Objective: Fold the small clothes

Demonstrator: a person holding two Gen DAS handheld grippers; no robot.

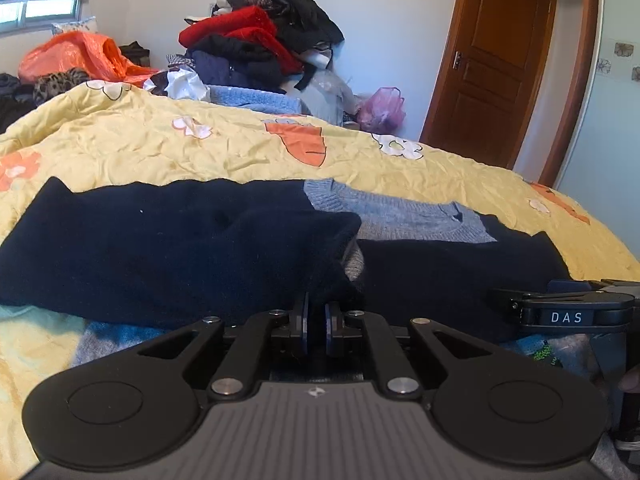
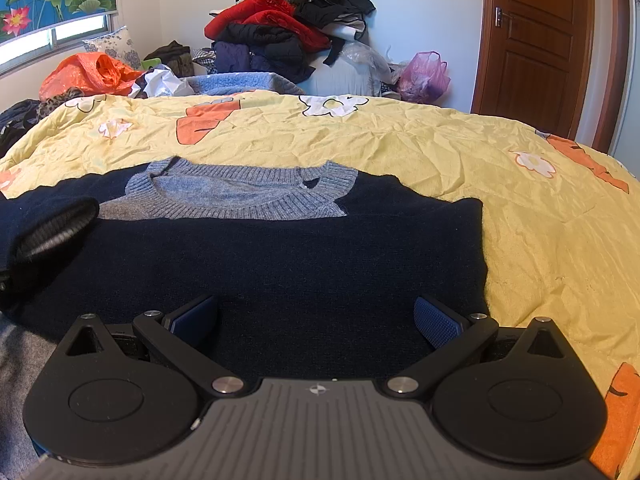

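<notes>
Here: one sweater [image 2: 280,264], two grippers, one pinching sleeve [image 1: 256,240].

Sweater [image 2: 280,264] flat on quilt [image 2: 400,140], collar toward 12 o'clock. Heap of clothes [image 2: 288,20] behind at 12, bag [image 2: 424,76] at 1, door [image 2: 536,40] at 2.

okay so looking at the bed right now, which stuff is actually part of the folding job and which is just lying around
Part of the job:
- navy sweater with grey collar, spread on the yellow quilt
- its sleeve, pinched in the left gripper
- right gripper, open over the sweater

Just lying about:
- clothes pile
- orange bag
- purple bag
- blue knit
</notes>
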